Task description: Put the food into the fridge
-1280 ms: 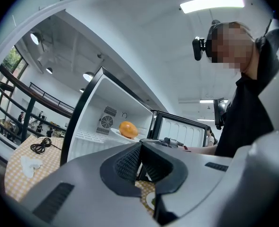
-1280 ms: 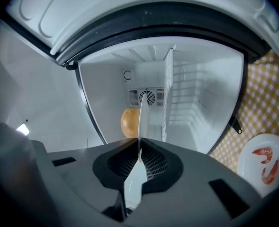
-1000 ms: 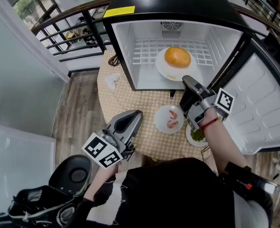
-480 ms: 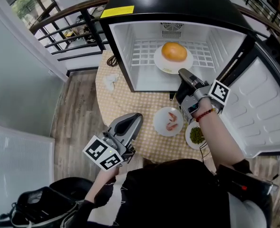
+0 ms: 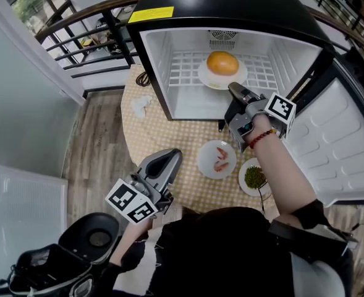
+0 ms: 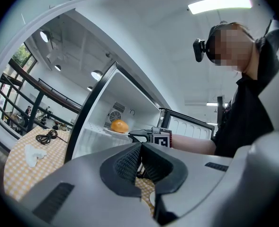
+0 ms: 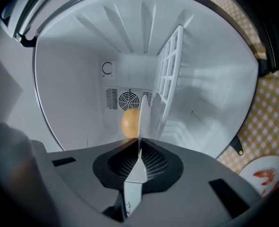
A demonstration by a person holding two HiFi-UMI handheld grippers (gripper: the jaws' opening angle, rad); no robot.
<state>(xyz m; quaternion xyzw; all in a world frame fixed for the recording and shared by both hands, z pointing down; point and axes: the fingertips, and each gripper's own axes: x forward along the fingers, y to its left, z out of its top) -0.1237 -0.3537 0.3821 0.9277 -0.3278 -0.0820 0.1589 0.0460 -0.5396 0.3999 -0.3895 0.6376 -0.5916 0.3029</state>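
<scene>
While the right gripper [image 5: 233, 88] pinches the plate [image 5: 203, 77] by its near rim, the bun [image 5: 222, 62] sits inside the fridge [image 5: 219, 2].
The plate lies flat on the rack [image 5: 185, 73]; the left gripper [image 5: 172, 156] is closed on nothing.

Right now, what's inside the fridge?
A white plate carrying a round orange food item, on the wire shelf; the right gripper is shut on its rim. The plate's centre is covered.

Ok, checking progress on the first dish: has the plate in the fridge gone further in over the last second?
Yes. The plate, clamped by the right gripper, has slid deeper along the fridge shelf, closer to the rear vent.
</scene>
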